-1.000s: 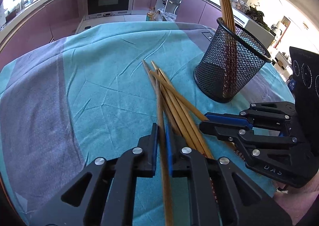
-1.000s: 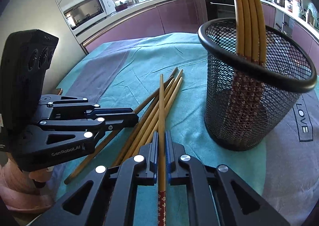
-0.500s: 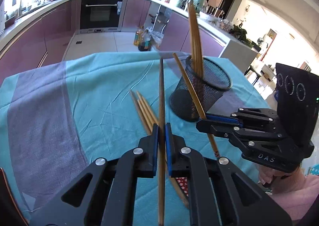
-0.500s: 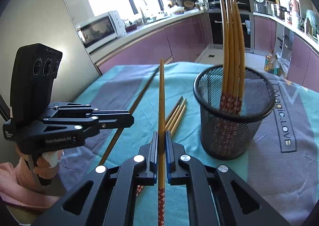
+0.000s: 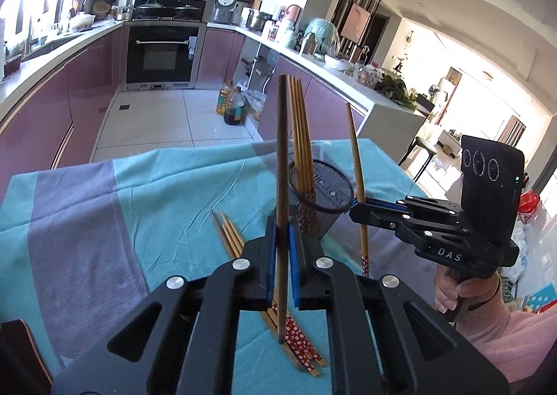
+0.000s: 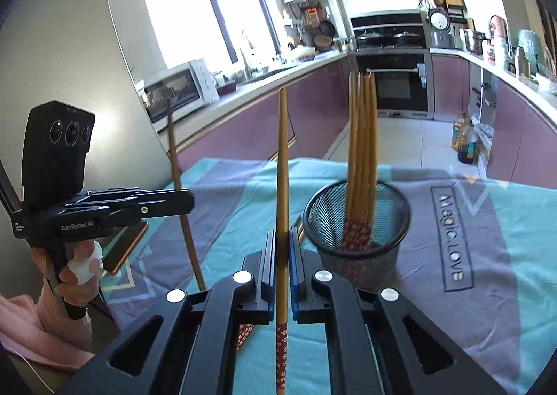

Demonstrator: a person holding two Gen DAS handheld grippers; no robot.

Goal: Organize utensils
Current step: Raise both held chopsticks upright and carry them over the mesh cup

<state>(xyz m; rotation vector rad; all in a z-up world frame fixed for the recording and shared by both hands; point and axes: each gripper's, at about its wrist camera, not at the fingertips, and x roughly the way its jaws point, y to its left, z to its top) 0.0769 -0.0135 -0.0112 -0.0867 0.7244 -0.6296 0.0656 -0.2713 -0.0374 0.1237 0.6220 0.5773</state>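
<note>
Chopsticks are the subject; each gripper carries one, held near upright above the table.

Left wrist view: the left gripper (image 5: pixel 282 255) is clamped narrow on a dark chopstick (image 5: pixel 282 165), which stands almost vertical between its blue pads. The mesh holder (image 5: pixel 322 200) sits just beyond, at about 1 o'clock from the fingertips, with several chopsticks already standing in it. Loose chopsticks (image 5: pixel 231 236) lie on the teal tablecloth (image 5: pixel 167 207) at 10 o'clock. The right gripper (image 5: pixel 358 210), at 3 o'clock, pinches its own patterned-end chopstick (image 5: pixel 358 179).

Right wrist view: the right gripper (image 6: pixel 282 248) is closed tight on the chopstick (image 6: pixel 282 165); the mesh holder (image 6: pixel 357 221) stands at 1 o'clock. The left gripper (image 6: pixel 184 201), at 9 o'clock, grips its chopstick (image 6: pixel 177 165).

Judgement: the step in hand is the carry to the holder. Next, each patterned end must be brought over the rim, lowered inside, then released.
</note>
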